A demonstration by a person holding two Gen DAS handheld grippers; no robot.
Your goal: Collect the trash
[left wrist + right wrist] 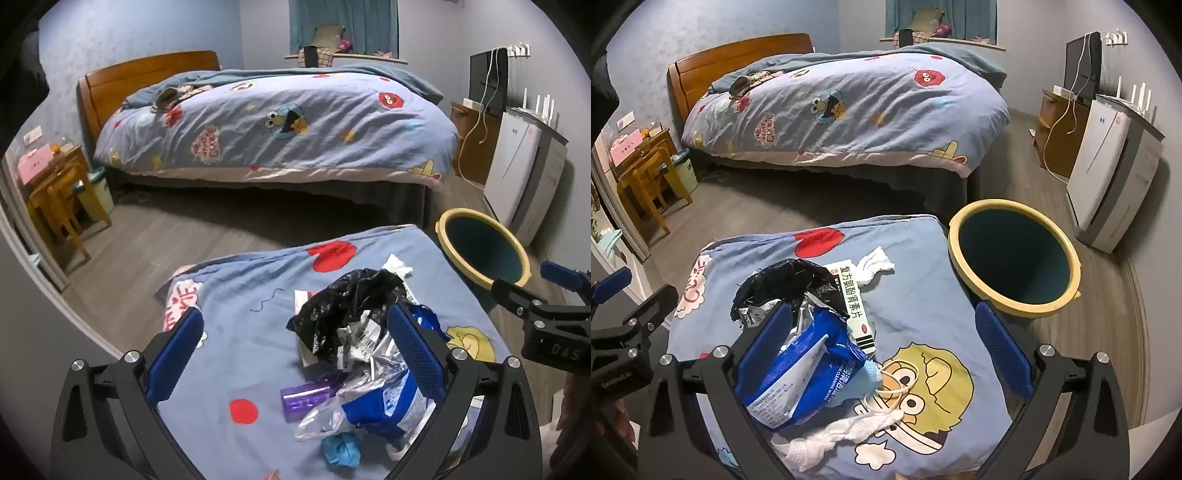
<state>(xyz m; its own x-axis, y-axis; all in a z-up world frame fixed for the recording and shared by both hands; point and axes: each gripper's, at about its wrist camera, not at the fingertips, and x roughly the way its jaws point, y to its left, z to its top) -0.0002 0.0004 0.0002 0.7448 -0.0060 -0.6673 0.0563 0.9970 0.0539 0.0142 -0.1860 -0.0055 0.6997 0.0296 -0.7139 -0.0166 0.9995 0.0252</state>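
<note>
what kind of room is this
Most likely a bedroom at home. A bed with a wooden headboard and a cartoon-print duvet fills the back, a small wooden bedside table stands next to it, and a curtained window is behind.

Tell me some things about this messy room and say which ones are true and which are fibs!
1. The bin beside the cushion has nothing in it that can be seen. True.
2. The black plastic bag is already inside the bin. False: it lies on the cushion with the other trash.
3. Both grippers have their jaws wide open. True: neither the left gripper nor the right gripper presses on anything.
4. The purple tube is on the floor. False: it lies on the cushion beside the blue wipes packet.
5. The big bed has a plain white cover. False: it is blue with cartoon characters.
</note>
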